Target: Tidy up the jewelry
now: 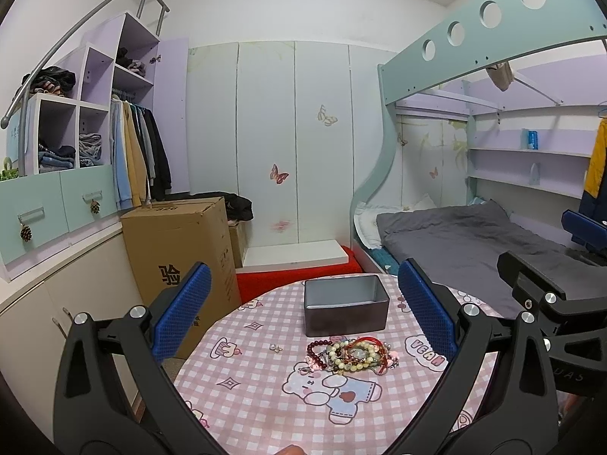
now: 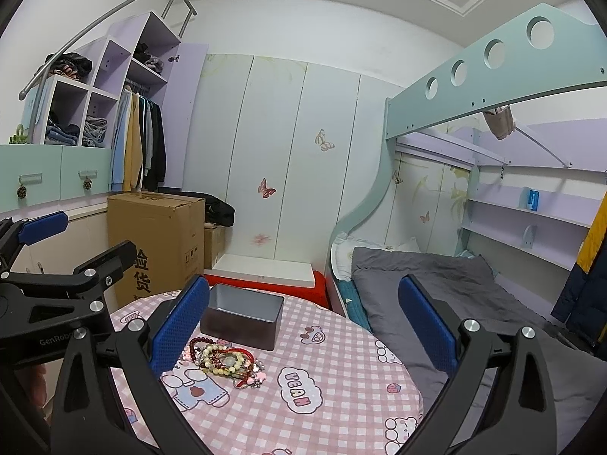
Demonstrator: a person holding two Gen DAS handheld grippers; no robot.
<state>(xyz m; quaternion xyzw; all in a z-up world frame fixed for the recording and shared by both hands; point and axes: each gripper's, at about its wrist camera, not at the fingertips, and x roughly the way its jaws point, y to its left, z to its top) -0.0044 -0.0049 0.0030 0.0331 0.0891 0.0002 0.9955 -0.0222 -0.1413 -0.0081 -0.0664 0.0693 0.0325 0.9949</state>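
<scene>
Both left tongs (image 1: 303, 316) and right tongs (image 2: 303, 322) spread wide, grasping nothing. Just beyond, tangled heap of beaded bracelets (image 1: 351, 354) on pink checkered round surface (image 1: 265, 394). Behind, touching, open grey rectangular metal tin (image 1: 346, 306), long axis left-right. Farther, brown cardboard box (image 1: 182, 242), grey-blanketed bed (image 1: 455, 235).

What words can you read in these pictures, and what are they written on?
"VEAN": in a cloud shape on the pink checked tablecloth.
"验货": big black characters on the side of the cardboard box.
"GenRob...": on the left gripper body, the rest cut off.
"UAS": on the right gripper body, only partly readable.
Blue pack on the shelf: print too small to read.
Small marks on the box: too blurred.
</scene>
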